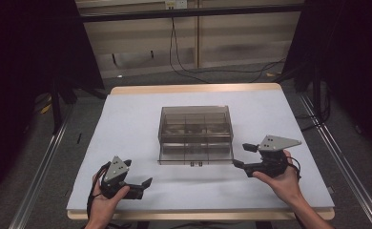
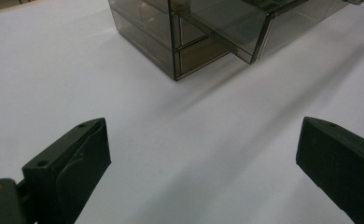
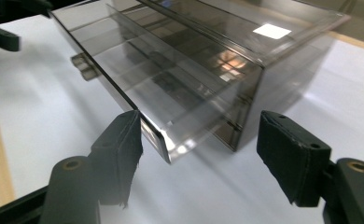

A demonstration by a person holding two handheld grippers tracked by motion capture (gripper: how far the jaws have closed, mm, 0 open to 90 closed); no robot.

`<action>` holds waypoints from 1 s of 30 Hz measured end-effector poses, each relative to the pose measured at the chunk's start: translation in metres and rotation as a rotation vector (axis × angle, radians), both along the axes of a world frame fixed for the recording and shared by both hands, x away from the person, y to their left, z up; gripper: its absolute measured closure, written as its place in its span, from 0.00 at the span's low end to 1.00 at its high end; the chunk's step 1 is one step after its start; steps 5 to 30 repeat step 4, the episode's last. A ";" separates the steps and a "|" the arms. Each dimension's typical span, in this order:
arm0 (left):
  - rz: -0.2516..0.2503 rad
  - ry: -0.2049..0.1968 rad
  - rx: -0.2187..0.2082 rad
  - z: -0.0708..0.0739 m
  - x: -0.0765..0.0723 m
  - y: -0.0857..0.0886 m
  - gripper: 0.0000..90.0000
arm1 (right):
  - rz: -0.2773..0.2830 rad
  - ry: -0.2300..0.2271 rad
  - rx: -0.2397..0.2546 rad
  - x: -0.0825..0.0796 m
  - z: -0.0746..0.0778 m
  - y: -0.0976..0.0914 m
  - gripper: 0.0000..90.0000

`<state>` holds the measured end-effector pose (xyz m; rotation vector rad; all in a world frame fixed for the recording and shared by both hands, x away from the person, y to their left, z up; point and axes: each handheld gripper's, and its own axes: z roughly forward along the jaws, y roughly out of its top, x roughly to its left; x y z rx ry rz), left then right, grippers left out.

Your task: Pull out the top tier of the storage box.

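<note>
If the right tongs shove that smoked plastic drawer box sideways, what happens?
The drawer box looks like stiff, thin clear plastic, probably light, so it would likely slide on the white table cover, not tip. Its low drawer sits pulled out and may shift.

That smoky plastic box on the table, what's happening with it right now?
A person holds a gripper in each hand beside the drawer box, whose lower drawer is slid partly out. The right gripper is open at the drawer's front corner. The left gripper is open over the bare white table.

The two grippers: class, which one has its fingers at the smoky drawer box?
The right gripper: its fingers flank the box's pulled-out drawer corner. The left gripper sits apart, over bare table.
</note>
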<state>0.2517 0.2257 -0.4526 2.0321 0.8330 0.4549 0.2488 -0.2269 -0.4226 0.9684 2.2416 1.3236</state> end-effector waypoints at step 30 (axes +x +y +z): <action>0.001 0.000 -0.007 0.001 0.000 0.001 0.03 | -0.041 -0.014 0.015 -0.006 -0.005 -0.004 0.40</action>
